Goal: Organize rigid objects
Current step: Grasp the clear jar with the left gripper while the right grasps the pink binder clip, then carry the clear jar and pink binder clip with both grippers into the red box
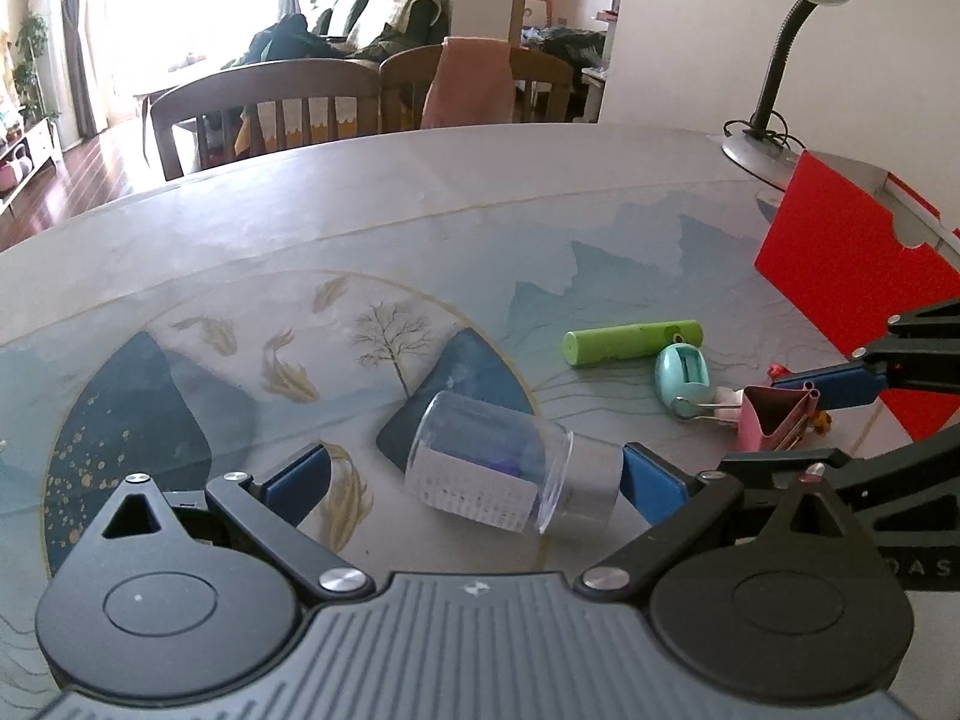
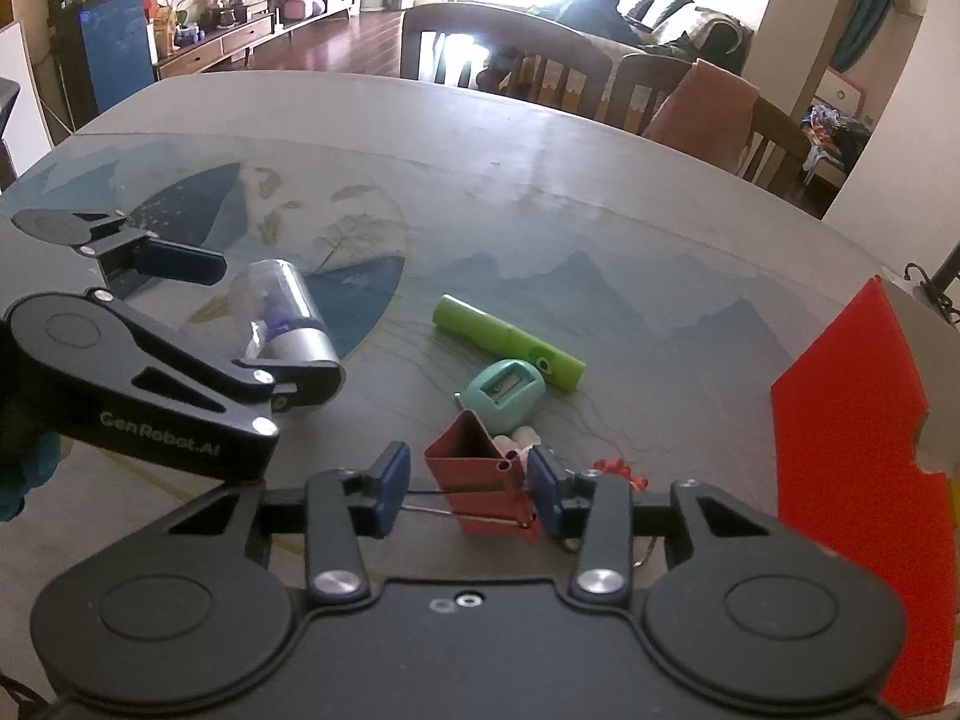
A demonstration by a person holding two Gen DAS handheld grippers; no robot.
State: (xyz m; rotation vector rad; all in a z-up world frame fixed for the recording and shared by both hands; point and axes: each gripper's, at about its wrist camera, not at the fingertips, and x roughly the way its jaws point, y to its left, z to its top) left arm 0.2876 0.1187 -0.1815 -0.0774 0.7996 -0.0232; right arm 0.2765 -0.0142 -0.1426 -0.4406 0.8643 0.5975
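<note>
Between the blue pads of the right gripper (image 2: pixel 471 489) stands a pink binder clip (image 2: pixel 480 480), upright on the bench (image 2: pixel 600 192) with its wire handles lying back toward the camera; the right pad touches the clip's side, while the left pad stands a little apart from it, so the jaws are narrowed around the clip but not clamped on it. This gripper points steeply down at the bench. Just beyond the clip lies a teal pencil sharpener (image 2: pixel 505 391), and behind that a green tube (image 2: pixel 509 341) lies on its side, touching or nearly touching the sharpener. A small red trinket (image 2: pixel 618 471) sits just right of the clip. Further left, the left gripper (image 1: pixel 474 474) also angles down, its jaws spread wide on either side of a clear jar (image 1: pixel 510 468) with a silver lid, lying on its side; the right pad sits at the lid, the left pad well clear of the glass. A red box flap (image 2: pixel 852 450) stands at the right edge of the bench, with a desk lamp (image 1: pixel 780 60) behind it. Wooden chairs (image 1: pixel 270 102) line the far side.
</note>
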